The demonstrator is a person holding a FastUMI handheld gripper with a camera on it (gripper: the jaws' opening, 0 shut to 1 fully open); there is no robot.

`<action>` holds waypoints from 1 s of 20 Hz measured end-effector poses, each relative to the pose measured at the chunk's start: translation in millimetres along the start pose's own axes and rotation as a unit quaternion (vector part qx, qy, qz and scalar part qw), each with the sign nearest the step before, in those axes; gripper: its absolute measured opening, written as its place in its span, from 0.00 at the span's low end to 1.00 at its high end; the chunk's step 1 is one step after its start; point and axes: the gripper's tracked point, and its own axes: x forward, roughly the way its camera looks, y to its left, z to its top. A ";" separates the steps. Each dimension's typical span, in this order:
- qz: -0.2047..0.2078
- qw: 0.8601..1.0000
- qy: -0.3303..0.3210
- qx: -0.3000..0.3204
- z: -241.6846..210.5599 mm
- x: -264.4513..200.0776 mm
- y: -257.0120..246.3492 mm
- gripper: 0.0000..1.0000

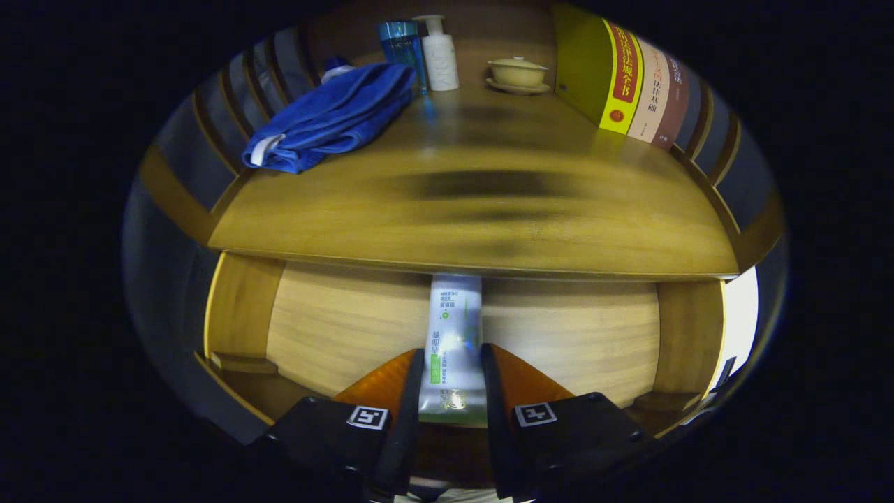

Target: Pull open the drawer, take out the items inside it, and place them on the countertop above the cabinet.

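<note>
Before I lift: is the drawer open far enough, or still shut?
Open. The drawer is pulled out below the countertop, its pale floor exposed. The gripper fingers flank the white tube lying inside.

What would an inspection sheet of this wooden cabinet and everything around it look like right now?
Surface: wooden countertop, bare across its front and middle.
Job's things: drawer pulled open below the countertop; a white and green tube stands upright in it, reaching up to the countertop's front edge.
Clutter: at the back of the countertop, a folded blue towel, a blue bottle, a white pump bottle, a lidded cup on a saucer, and a row of books.
Grippers: hand-held gripper, both fingers pressing the tube's lower part.
Cables: nothing seen.
Surroundings: slatted wooden rails along both sides of the countertop.
</note>
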 end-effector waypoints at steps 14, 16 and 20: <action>0.048 0.998 -0.022 -0.021 -13.2 -69.6 9.3 0.52; 0.062 0.997 -0.043 -0.026 -9.7 -85.9 19.0 0.52; 0.042 0.984 -0.175 0.015 59.2 -110.0 15.4 0.30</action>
